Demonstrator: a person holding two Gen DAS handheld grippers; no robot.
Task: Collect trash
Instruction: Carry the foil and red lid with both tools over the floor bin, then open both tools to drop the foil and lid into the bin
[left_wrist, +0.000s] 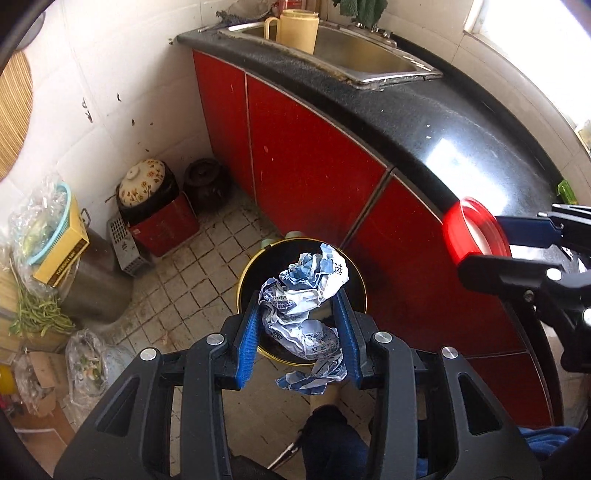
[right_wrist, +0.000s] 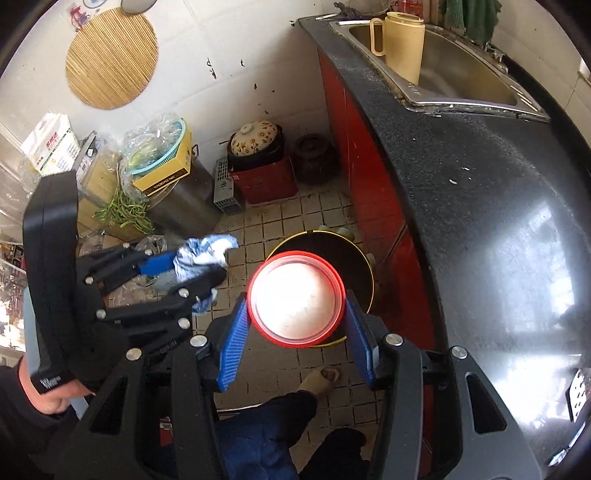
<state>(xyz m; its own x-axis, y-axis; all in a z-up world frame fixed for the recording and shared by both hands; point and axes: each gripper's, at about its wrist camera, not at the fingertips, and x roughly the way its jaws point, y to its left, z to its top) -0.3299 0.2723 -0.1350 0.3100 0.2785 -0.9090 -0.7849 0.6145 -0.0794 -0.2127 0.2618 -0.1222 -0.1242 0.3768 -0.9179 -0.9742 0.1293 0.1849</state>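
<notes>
Both tongs loaded above bin

Left tongs (left_wrist: 299, 314), angled steeply downward, pinch crumpled blue-white paper (left_wrist: 306, 295); right tongs (right_wrist: 295, 321) likewise clamp a red-rimmed container (right_wrist: 297, 295) over the black bin (left_wrist: 251, 273).

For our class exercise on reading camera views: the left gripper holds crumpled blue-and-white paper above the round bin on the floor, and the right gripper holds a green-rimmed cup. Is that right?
Not quite. The cup in the right gripper has a red rim, not green, as the right wrist view shows. The rest holds: the left gripper grips crumpled blue-and-white paper above the round bin on the floor.
</notes>
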